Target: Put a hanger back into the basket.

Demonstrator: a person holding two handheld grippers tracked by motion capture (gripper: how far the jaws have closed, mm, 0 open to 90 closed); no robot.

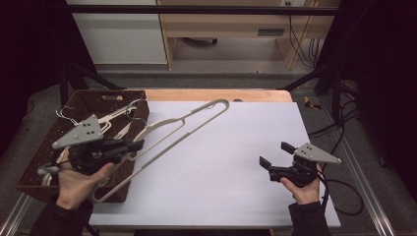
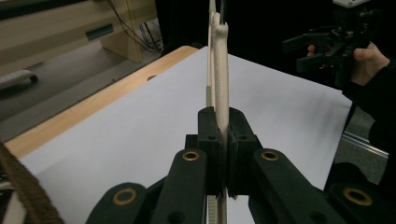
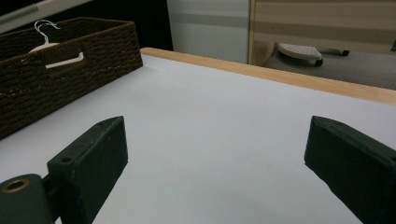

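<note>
Left tool point(image 1: 135, 145) grips a hanger point(image 1: 187, 123) beside the basket point(image 1: 59, 132); right tool point(image 1: 278, 155) gapes over bare table point(image 1: 236, 162)

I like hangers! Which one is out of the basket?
The big cream hanger clamped in the left gripper, stretching over the white table; the other hangers lie inside the brown basket.
</note>
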